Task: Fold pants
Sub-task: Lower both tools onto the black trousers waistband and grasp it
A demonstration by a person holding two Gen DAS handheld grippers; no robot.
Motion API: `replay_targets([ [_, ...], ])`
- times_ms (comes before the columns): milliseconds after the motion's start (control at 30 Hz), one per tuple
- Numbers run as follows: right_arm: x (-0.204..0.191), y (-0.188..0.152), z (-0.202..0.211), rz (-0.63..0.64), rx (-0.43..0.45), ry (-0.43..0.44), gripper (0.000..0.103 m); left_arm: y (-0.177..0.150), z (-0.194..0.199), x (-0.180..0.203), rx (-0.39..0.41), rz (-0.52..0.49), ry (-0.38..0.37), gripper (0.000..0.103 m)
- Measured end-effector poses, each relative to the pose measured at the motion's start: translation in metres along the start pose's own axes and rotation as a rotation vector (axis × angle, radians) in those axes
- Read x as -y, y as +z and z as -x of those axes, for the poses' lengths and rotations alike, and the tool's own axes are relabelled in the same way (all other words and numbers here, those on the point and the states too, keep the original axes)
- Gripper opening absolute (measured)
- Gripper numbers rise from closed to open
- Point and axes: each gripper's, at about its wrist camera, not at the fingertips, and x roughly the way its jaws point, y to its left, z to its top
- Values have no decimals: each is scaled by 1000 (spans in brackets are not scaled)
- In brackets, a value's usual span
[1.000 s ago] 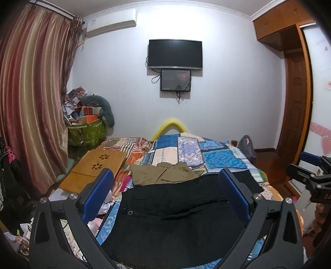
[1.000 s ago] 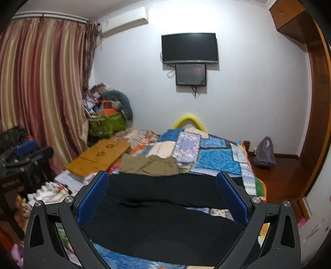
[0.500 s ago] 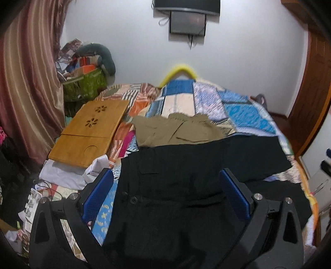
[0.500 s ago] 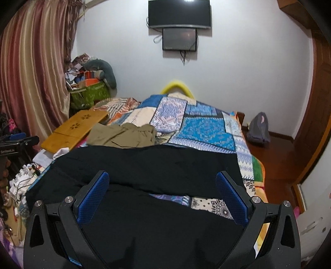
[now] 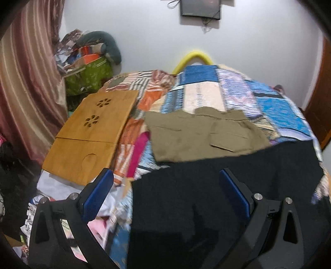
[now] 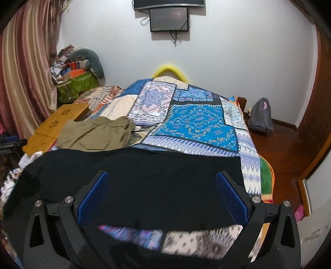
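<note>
Black pants (image 5: pixel 206 196) lay spread across near end of patchwork bed (image 6: pixel 198 122), khaki shorts (image 5: pixel 198 136) just beyond; left gripper (image 5: pixel 165 192) and right gripper (image 6: pixel 161 190) above pants, jaws wide, holding nothing

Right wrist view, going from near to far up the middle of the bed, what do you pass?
Right tool → black pants → patchwork quilt → yellow curved piece at the bed's far end → white wall → small screen mounted on it.
</note>
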Motion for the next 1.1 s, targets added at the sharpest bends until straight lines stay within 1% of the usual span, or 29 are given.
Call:
replay_targets([
  [67,3,7,-20,14,-22,9,102,5,-18,-6,-25,-2,23,102],
  [133,5,11,-42,25,-57,20,102,8,-43,-13,-69,-13,44,101],
  [167,8,13,-51,28,-70,25,101,7,-50,-16,-80,-17,51,98],
  [200,8,14,-63,36,-92,35,101,6,-62,-19,-100,-22,60,91],
  [233,9,15,-73,41,-105,40,101,4,-74,-22,-131,-26,56,87],
  [267,10,15,-81,45,-116,42,101,1,-82,-26,-155,-26,49,85],
  [333,10,16,-98,55,-148,62,100,-5,-96,-30,-189,-11,36,77],
  [367,10,17,-106,61,-163,69,99,-8,-102,-33,-210,0,23,74],
  [400,9,18,-114,70,-179,75,96,-12,-111,-36,-241,18,5,70],
  [467,6,18,-129,96,-211,88,93,-16,-121,-40,-285,41,-9,69],
  [533,5,18,-141,116,-230,101,92,-20,-131,-41,-324,45,-34,68],
  [567,3,18,-145,130,-239,110,90,-21,-133,-41,-340,44,-45,68],
  [600,1,18,-149,146,-245,115,85,-21,-137,-40,-354,46,-50,68],
  [667,-3,20,-158,179,-268,117,83,-22,-143,-38,-376,41,-57,67],
  [733,-6,19,-165,201,-285,122,81,-23,-149,-36,-393,34,-72,56],
  [800,-7,19,-167,213,-280,124,80,-23,-153,-35,-402,34,-83,49],
  [833,-8,19,-167,214,-281,125,80,-24,-154,-35,-403,29,-81,43],
  [867,-8,19,-166,219,-282,130,78,-23,-154,-35,-402,24,-79,39],
  [933,-8,20,-165,230,-281,142,71,-22,-151,-33,-393,13,-70,27],
  [1000,-9,20,-164,239,-279,149,59,-19,-150,-29,-387,-13,-52,22],
  [1033,-11,19,-163,247,-277,153,55,-17,-148,-25,-377,-38,-37,19],
  [1100,-15,17,-160,268,-276,155,35,-15,-142,-16,-343,-83,-3,16],
])
